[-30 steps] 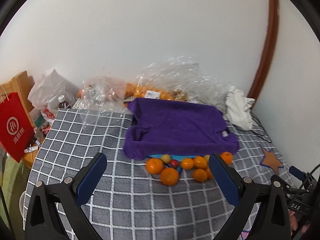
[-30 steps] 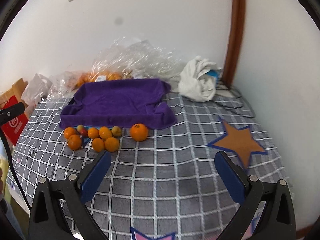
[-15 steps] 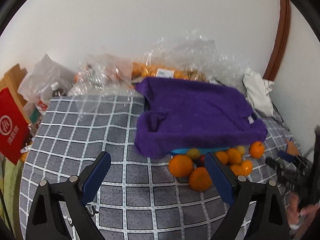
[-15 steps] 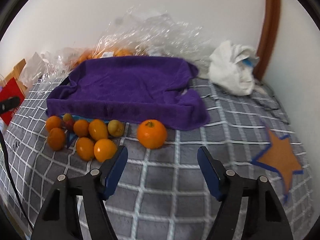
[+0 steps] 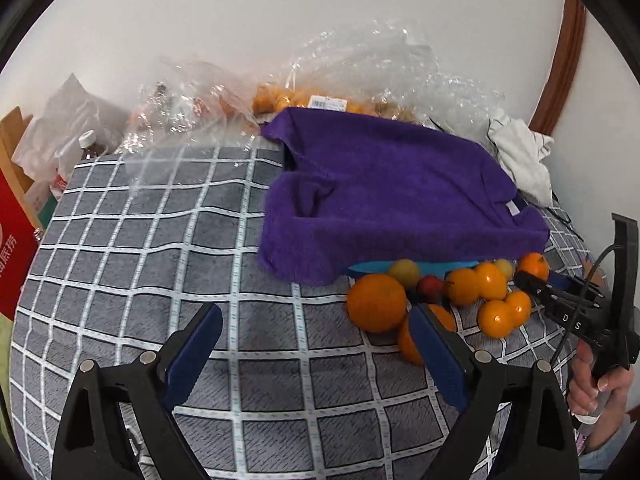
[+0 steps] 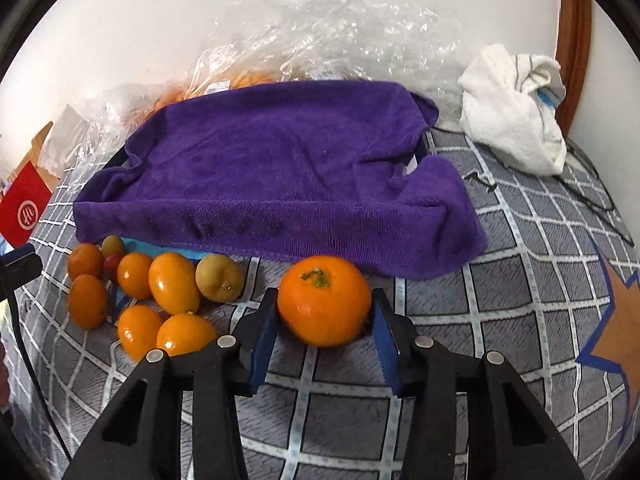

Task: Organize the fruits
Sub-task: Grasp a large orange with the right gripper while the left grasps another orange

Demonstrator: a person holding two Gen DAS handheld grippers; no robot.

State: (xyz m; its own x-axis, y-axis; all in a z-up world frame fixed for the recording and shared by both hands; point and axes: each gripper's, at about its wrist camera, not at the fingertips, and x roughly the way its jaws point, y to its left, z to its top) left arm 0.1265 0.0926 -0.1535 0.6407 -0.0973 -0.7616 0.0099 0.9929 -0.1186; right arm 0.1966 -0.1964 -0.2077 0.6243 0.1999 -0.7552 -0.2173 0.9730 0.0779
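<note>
Right claw: our right claw [image 6: 324, 334] sits low in the centre of the right wrist view, its blue pads on either side of a large orange [image 6: 324, 306]. The pads are very near the fruit, but we cannot tell whether they touch it.
Left claw: our left claw [image 5: 316, 354] stands wide open at the bottom of the left wrist view, holding nothing. Its right pad [image 5: 438, 360] partly covers an orange fruit at the near edge of the pile.
Fruit pile: a cluster of small oranges [image 6: 138, 276], one pale yellow-green fruit [image 6: 220, 282] and a small red fruit [image 6: 112, 264] lies at the lower left of the right wrist view, just in front of the towel's edge.
Purple towel: a purple towel [image 6: 280, 168] is draped over a tray-like shape in the middle of the frame; a strip of light blue shows under its front edge.
Surface: everything rests on a grey cloth with a white grid [image 6: 500, 272]; an orange star with a blue outline [image 6: 616, 320] is printed at the right.
Background: crumpled clear plastic bags [image 6: 320, 36] along the white wall, a white cloth bundle [image 6: 516, 120] at upper right, a red bag [image 5: 12, 248] at far left of the left wrist view.
</note>
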